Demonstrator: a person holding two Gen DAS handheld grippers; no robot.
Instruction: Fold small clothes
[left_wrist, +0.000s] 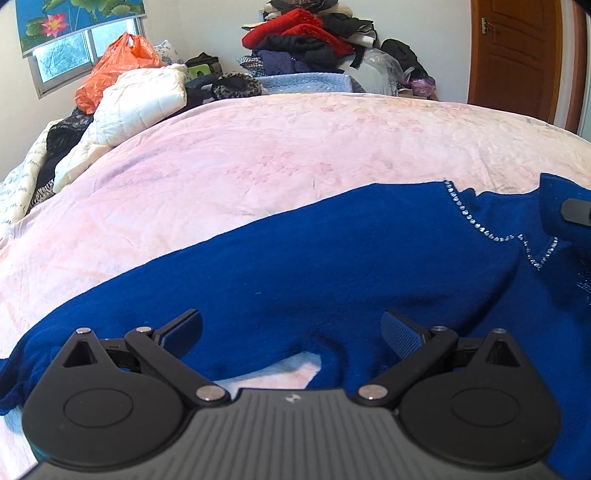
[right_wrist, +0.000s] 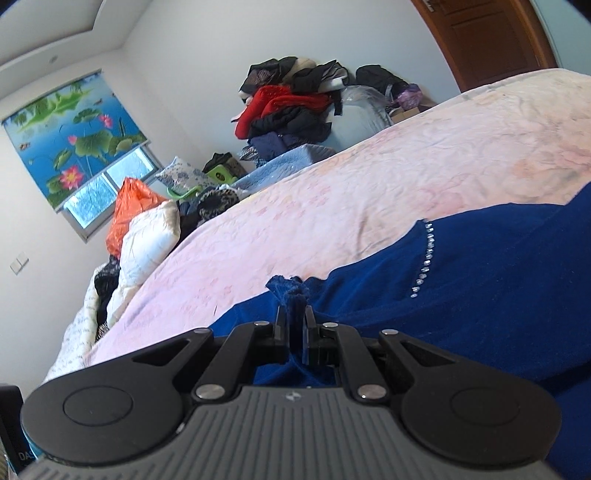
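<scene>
My work surface is the bed (left_wrist: 295, 155), covered by a pale pink floral blanket (right_wrist: 369, 206), lightly wrinkled. The blue sweater (left_wrist: 332, 258) lies spread directly on the blanket along the near edge, rhinestone neckline (left_wrist: 476, 221) facing up. At the far left side a white quilted duvet (left_wrist: 144, 99) sits bunched on the bed, touching the blanket edge, with an orange plastic bag (left_wrist: 110, 70) behind it and dark clothes just beside. Folded light blue blanket (left_wrist: 306, 83) at the far edge.
</scene>
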